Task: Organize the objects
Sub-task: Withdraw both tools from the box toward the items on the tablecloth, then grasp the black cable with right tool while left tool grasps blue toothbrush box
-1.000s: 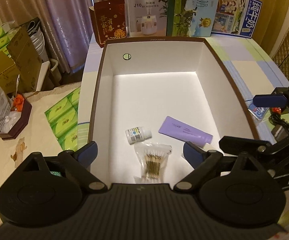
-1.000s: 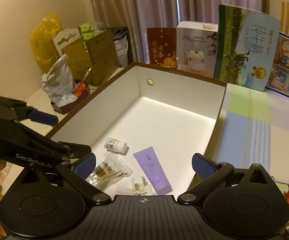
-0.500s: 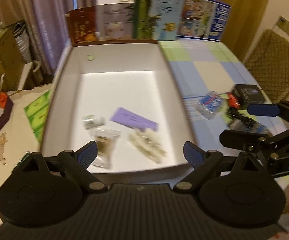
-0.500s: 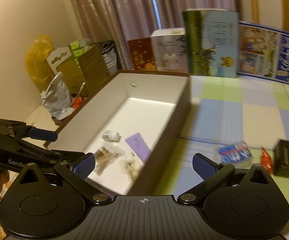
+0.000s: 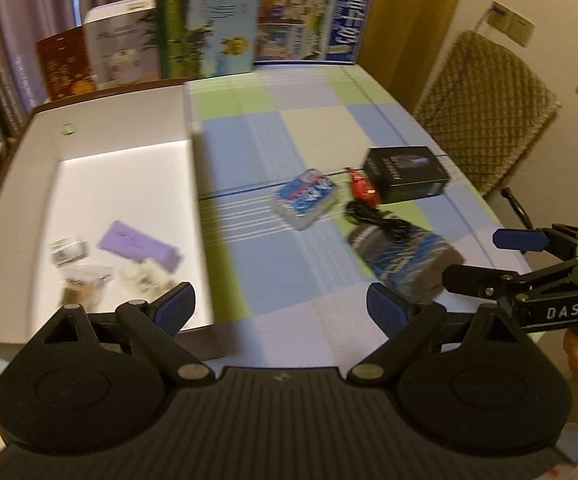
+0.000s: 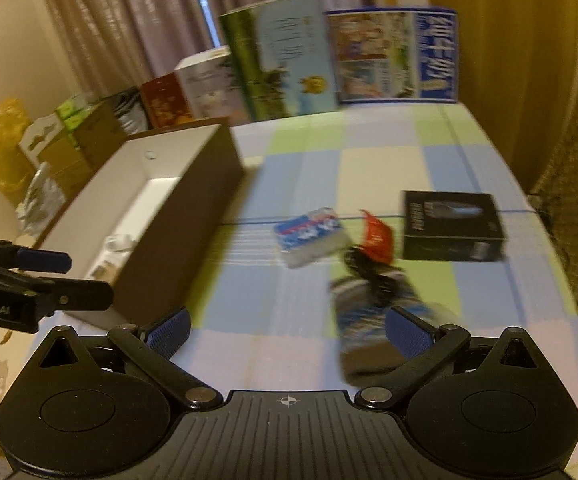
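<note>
Checked tablecloth (image 5: 309, 128) holds white box (image 5: 25, 152) at left edge. Right of box: blue packet (image 5: 305, 198), red wrapper (image 5: 363, 188), black carton (image 5: 405, 174), cable (image 5: 377, 218). Purple tube (image 5: 137, 244) inside box. Left gripper (image 5: 281, 308) and right gripper (image 6: 287, 328) both spread wide, empty, right of box.

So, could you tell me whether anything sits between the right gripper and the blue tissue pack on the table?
Nothing visible does. The right gripper has bare tablecloth ahead up to the tissue pack; the black cable lies to its right.
</note>
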The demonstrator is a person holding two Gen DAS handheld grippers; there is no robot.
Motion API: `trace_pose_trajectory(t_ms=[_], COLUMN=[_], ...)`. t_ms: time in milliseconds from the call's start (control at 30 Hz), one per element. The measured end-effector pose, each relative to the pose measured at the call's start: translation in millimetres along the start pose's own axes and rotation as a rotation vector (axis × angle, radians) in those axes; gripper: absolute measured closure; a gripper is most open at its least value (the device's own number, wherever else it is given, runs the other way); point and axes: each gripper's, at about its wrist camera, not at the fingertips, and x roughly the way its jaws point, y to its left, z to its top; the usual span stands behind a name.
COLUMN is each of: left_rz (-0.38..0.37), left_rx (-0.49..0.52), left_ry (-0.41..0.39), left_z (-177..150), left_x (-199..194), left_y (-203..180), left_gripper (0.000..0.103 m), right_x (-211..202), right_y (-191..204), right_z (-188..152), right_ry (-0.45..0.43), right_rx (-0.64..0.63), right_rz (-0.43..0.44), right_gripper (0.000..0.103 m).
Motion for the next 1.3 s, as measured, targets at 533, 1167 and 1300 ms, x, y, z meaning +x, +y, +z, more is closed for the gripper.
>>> trace_pose_trajectory(t_ms=[533,1167,1300], left_rz=[0.043,0.14,0.147], left_rx=[0.005,-0.045,-0.044], left_ry=[0.02,0.117,0.135], left_z=[37.5,58.9,60.7], left_x=[69.0,146.1,156.2], left_y=[-57.6,-54.0,-52.3], left_gripper=[0.013,0.014,0.014], right_x=[21.6,128.0,145.7], right_y=[-65.7,-79.9,-81.3], right_z=[14.3,35.9,37.7], right_ry=[0.0,0.149,0.173], right_rx=[-0.041,-0.164,-0.155], right_rz=[-0.011,0.101,0.1], right_gripper=[0.015,0.071,0.075])
